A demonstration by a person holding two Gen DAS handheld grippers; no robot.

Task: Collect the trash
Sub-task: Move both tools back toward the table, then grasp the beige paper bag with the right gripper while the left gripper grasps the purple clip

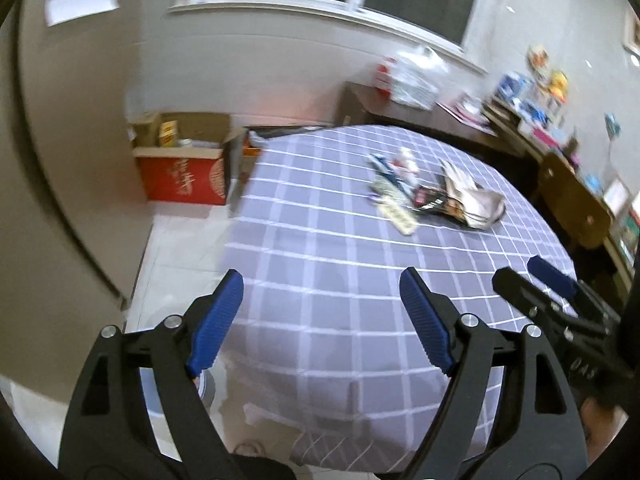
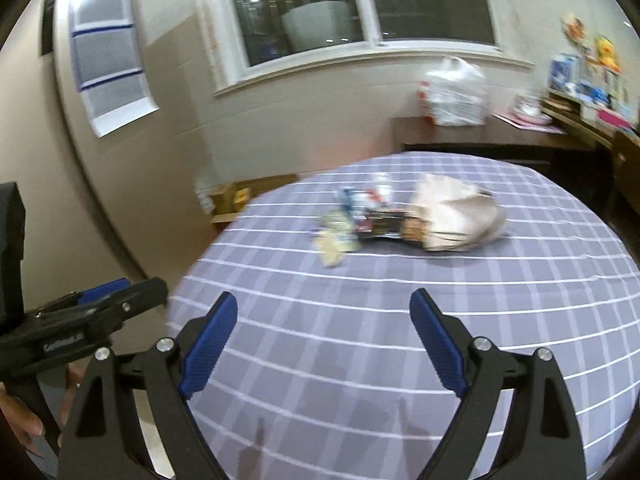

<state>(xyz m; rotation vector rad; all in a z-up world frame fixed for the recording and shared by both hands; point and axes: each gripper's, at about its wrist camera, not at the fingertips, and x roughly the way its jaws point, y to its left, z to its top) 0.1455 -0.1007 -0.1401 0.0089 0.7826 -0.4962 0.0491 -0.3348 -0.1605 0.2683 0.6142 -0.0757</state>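
Both claws sit nearest the cameras, hanging over the near edge of the table (image 1: 320, 280), which wears a grey-purple checked cloth. Left claw (image 1: 322, 322) has its blue pads spread wide and grips nothing; right claw (image 2: 324, 344) is likewise wide and empty. Far across the cloth, well apart from either claw, lies the trash: a loose scatter of wrappers (image 2: 360, 212) and a pale flat packet (image 2: 330, 250), touching or just beside a crumpled paper bag (image 2: 456, 216) lying on its side. All of it looks light, thin and soft, so it will likely crumple and slide on the cloth rather than resist; the glossy wrappers may slip between the pads. Pinching a raised fold or an edge seems wiser than pressing flat. For the bag, its open rim offers the best hold. Beside the table on the floor stands a red cardboard box (image 1: 180, 164).
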